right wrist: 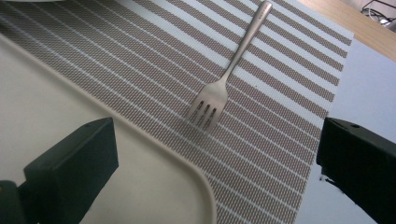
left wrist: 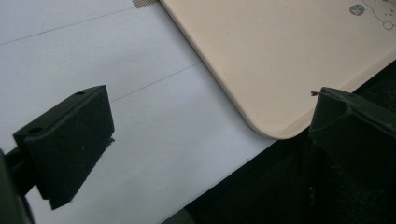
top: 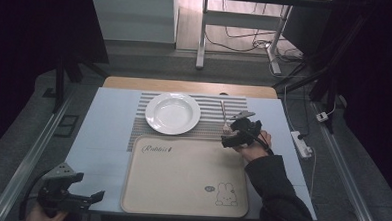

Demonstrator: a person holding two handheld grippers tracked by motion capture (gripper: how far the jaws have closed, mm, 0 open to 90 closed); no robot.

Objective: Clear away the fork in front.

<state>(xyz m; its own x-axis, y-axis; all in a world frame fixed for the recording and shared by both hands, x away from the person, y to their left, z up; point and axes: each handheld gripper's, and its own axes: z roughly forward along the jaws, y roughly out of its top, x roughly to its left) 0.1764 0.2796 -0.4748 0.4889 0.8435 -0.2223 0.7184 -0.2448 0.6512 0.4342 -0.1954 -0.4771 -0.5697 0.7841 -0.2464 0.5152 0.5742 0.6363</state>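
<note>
While the right gripper (top: 231,133) hangs right of centre in the high view, over the right end of the striped mat (top: 211,107), its jaws stand wide apart with nothing between them. From the right gripper view the two black jaws rise at the lower left and lower right corners of the frame, and the fork (right wrist: 223,80) lies flat on the striped mat (right wrist: 140,60) in the open space beyond them, untouched. Its prongs point toward the lower middle of that frame and its handle runs up toward the upper right. The rounded corner of the tan tray (right wrist: 70,154) fills the lower left there, close to the prongs but not touching them.

In the high view the fork (top: 224,115) shows as a thin pale strip just above the right gripper, on the mat's right part. A white plate (top: 173,113) sits on the mat's left part, near the centre of the frame and well apart from the fork. The tan tray (top: 181,175) with a rabbit drawing lies below the mat, in the lower middle, on the pale blue table top (top: 103,136).

At the lower left corner of the high view the left gripper (top: 87,198) is held low at the table's near edge, left of the tray. Its own view shows the jaws spread far apart and holding nothing, with the tray's near corner (left wrist: 261,70) between them at the upper right and bare table top (left wrist: 140,116) across the left and middle
</note>
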